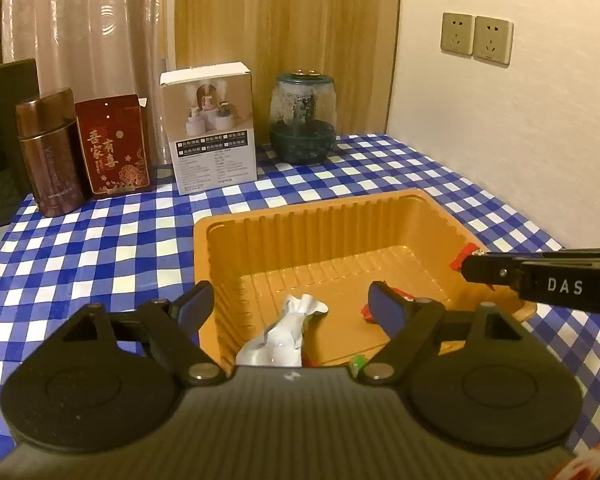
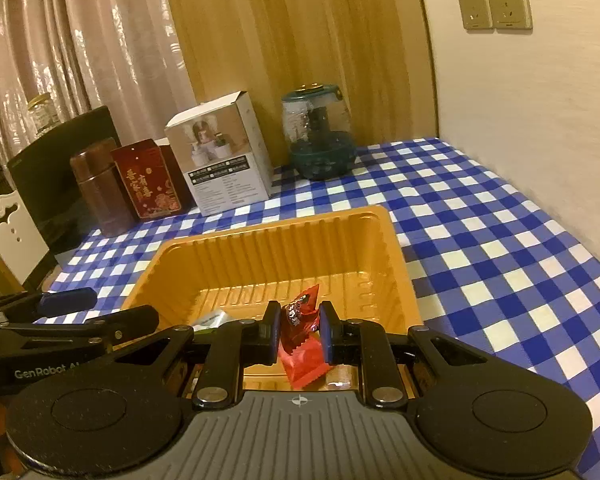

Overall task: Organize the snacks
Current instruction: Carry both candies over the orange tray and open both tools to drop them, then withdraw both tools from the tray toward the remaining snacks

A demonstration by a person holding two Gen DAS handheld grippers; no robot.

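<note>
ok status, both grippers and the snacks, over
Left gripper open, empty, over the orange tray. Right gripper shut on red snack packet above the tray. White packet already inside. Nothing in the way.

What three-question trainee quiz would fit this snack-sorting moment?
1. True or false: the right gripper grips a red snack packet.
2. What lies between the open left gripper fingers? A) white wrapped snack B) brown tin C) glass jar
3. Fill in: the orange tray sits on a blue-and-white ____ tablecloth.

Key: 1 true; 2 A, the white wrapped snack; 3 checked.
</note>
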